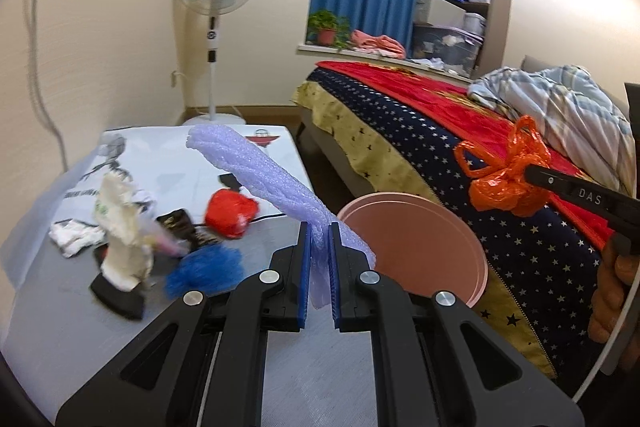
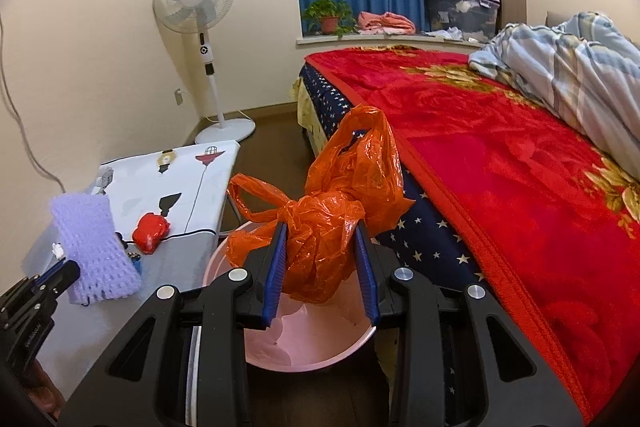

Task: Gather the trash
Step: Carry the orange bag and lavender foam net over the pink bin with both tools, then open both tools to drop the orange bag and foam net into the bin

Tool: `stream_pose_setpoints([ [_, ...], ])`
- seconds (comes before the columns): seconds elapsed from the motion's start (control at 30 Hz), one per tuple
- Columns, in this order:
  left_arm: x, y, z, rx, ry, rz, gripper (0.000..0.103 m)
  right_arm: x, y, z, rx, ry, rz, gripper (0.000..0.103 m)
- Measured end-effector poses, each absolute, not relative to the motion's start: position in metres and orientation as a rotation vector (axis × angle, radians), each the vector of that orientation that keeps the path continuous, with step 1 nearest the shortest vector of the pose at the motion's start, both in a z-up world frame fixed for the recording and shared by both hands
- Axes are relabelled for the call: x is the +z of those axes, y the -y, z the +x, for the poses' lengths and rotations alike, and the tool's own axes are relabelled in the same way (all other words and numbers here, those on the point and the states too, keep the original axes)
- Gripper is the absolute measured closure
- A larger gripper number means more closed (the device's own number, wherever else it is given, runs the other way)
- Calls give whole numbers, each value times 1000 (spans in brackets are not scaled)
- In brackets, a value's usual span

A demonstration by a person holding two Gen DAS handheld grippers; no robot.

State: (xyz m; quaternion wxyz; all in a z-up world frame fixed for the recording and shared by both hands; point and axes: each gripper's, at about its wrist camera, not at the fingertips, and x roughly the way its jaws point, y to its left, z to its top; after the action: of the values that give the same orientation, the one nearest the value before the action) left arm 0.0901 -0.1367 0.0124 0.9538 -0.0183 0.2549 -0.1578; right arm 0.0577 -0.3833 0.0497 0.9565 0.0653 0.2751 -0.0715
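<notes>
1. Between my left gripper's (image 1: 319,247) blue pads, seen from the left wrist, a strip of lilac foam sheet (image 1: 260,167) is pinched nearly flat, the jaws all but closed on its lower end. It stands up and leans away to the left over the table (image 1: 60,327).
2. Just right of that gripper sits the pink bin (image 1: 416,251), its mouth open between the table and the bed (image 1: 520,259). I judge the foam very light and springy; a hold low on the strip works, though the free end will flop.
3. More trash lies on the table: a red crumpled wrapper (image 1: 230,215), a blue fuzzy scrap (image 1: 204,269), a cream wad of paper (image 1: 120,223) and white tissue (image 1: 76,237).
4. At the right edge my other gripper shows with the orange plastic bag (image 1: 504,183) at its tip, above the bed's starred side.
5. Over the pink bin (image 2: 260,351), from the right wrist, my right gripper (image 2: 322,259) is clamped on the knotted middle of the orange plastic bag (image 2: 332,227), jaws partly apart around the bunched film.
6. That bag looks weightless, soft and slippery; gripping the knot, where the film is thickest, seems surest.
7. My left gripper (image 2: 60,277) appears low left with the foam sheet (image 2: 94,247) above the table (image 2: 180,251).
</notes>
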Motion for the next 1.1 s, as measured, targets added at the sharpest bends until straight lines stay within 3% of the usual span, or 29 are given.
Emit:
stream_pose_setpoints([
  [1.1,-23,204,138,-508,-577,17,95,27,388,86,-195,-609,136,69],
])
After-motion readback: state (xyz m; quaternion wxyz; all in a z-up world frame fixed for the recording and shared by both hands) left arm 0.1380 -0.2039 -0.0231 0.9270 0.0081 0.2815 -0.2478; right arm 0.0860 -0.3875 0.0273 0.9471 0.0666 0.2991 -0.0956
